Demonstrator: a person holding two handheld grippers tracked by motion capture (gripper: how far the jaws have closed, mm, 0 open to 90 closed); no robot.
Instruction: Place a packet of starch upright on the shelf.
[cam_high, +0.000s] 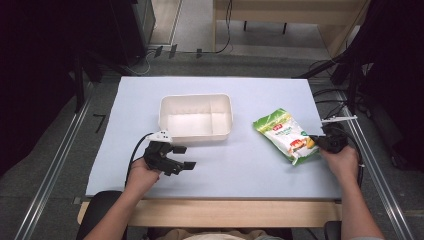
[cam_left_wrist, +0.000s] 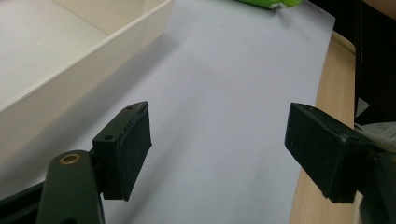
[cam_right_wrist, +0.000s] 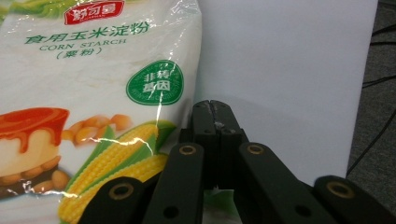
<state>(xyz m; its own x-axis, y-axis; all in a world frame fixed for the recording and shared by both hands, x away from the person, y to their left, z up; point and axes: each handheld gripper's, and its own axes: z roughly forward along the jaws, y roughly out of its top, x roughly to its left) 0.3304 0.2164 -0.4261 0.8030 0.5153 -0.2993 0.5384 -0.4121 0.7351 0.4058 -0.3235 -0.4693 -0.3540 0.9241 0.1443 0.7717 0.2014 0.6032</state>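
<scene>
A bag of corn starch (cam_high: 286, 136), white and green with a corn picture, lies flat on the right of the pale table sheet (cam_high: 240, 170). My right gripper (cam_high: 316, 142) sits at the bag's near right corner, its jaws shut pad against pad. In the right gripper view its tips (cam_right_wrist: 211, 108) rest just beside the bag (cam_right_wrist: 93, 93), over its lower corner; nothing shows between the pads. My left gripper (cam_high: 182, 157) is open and empty, low over the sheet in front of a white tub (cam_high: 196, 118). Its fingers (cam_left_wrist: 130, 140) stand wide apart beside the tub wall (cam_left_wrist: 84, 70).
The white tub is rectangular with an inner divider and sits mid-table, with nothing in it. The wooden table edge (cam_left_wrist: 322, 121) runs along the near side. Cables (cam_high: 330, 92) and dark stands flank the table on the floor to the right and left.
</scene>
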